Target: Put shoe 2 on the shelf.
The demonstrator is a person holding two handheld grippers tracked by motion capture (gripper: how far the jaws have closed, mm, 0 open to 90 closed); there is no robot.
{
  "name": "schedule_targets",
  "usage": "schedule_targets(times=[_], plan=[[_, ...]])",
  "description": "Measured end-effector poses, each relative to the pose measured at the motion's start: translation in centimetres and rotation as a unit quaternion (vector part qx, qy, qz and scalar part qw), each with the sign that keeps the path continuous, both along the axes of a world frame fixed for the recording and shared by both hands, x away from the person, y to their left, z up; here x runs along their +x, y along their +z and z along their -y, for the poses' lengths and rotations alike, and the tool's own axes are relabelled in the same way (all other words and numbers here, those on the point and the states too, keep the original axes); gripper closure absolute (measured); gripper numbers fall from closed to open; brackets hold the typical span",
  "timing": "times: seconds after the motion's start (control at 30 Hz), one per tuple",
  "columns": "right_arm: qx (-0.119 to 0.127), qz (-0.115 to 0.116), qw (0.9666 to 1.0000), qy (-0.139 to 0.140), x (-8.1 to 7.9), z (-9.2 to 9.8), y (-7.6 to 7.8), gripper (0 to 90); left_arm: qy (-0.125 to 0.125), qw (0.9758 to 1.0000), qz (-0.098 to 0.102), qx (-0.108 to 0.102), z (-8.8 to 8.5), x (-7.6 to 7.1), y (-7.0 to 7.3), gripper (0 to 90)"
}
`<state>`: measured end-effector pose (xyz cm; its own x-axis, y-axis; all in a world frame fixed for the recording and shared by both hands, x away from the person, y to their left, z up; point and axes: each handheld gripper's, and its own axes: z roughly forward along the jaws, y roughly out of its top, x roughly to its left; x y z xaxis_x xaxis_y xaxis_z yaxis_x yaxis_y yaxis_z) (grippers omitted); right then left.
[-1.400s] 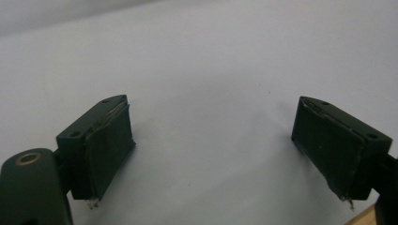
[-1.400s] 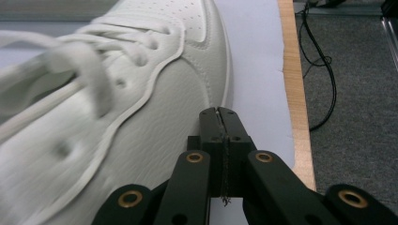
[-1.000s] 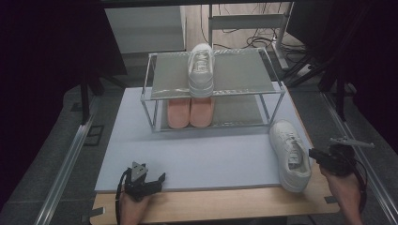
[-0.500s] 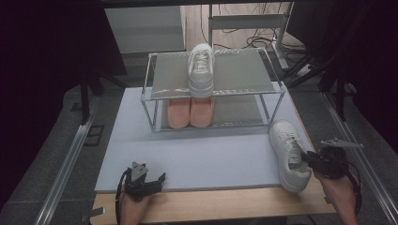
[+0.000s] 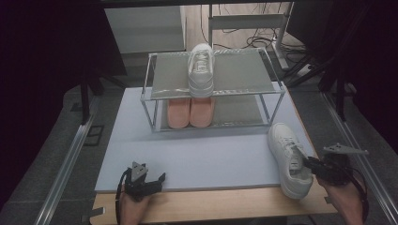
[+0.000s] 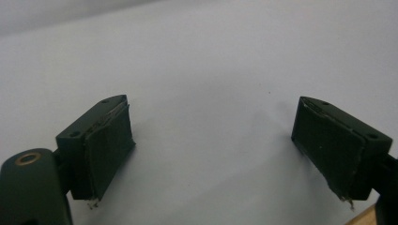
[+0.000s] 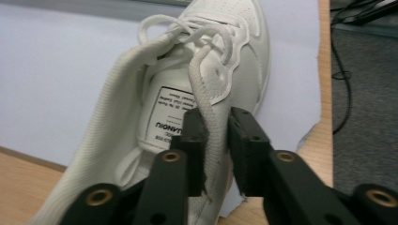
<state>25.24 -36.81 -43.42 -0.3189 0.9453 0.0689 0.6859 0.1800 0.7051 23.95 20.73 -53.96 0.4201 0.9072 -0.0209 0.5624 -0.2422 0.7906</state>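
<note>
Right hand-held gripper (image 7: 217, 150): jaws straddle the heel-side collar of the loose white sneaker (image 7: 197, 89), pads on either side of the collar wall. They have just been opening a little; the collar sits between them, and the left pad looks in contact while a slim gap shows at the right pad, so I read this as a loose grip, not a firm clamp. From the high view the same hand-held gripper (image 5: 315, 165) is at the sneaker's (image 5: 290, 157) heel, with the shoe lying on the bench (image 5: 211, 154) mat, toe pointing away from it toward the shoe rack (image 5: 213, 91).

Left hand-held gripper (image 6: 225, 150): released, jaws wide apart, nothing between them, resting low over bare mat; seen from above (image 5: 143, 180) well apart from the shoe.

Beyond the right hand-held gripper, on the rack: one matching white sneaker (image 5: 201, 70) on the top shelf, a pink pair (image 5: 190, 112) on the lower shelf.

Progress, judged: one white shoe shelved; its mate is not yet lifted. Remaining: secure the hold, carry it forward, set it beside its partner on the top shelf.
</note>
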Motion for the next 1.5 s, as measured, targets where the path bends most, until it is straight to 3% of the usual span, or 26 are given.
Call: schedule_targets(times=[0.13,0.3,0.37,0.57,0.73,1.1,1.5], plan=[[0.035,0.011,0.9993,0.003,-0.2,0.6,1.5,72.3,0.0,1.0,0.0,0.0,0.0,0.0,0.0,12.5],[0.027,0.02,0.9993,-0.016,0.7,1.4,2.6,82.8,0.0,1.0,0.0,0.0,0.0,0.0,0.0,12.5],[0.018,0.012,0.9995,-0.024,1.5,1.6,2.0,89.0,0.0,1.0,0.0,0.0,0.0,0.0,0.0,12.5],[-0.004,-0.016,0.9992,-0.037,4.2,1.7,-1.1,89.3,0.0,1.0,0.0,0.0,0.0,0.0,0.0,12.5],[0.002,-0.028,0.9991,-0.032,5.5,1.8,-2.9,89.3,0.0,1.0,0.0,0.0,0.0,0.0,0.0,12.5],[0.013,-0.03,0.9989,-0.033,5.7,1.2,-3.2,89.4,0.0,1.0,0.0,0.0,0.0,0.0,0.0,12.5],[0.022,-0.034,0.9991,-0.011,5.9,-1.9,-3.3,89.4,0.0,1.0,0.0,0.0,0.0,0.0,0.0,12.5]])
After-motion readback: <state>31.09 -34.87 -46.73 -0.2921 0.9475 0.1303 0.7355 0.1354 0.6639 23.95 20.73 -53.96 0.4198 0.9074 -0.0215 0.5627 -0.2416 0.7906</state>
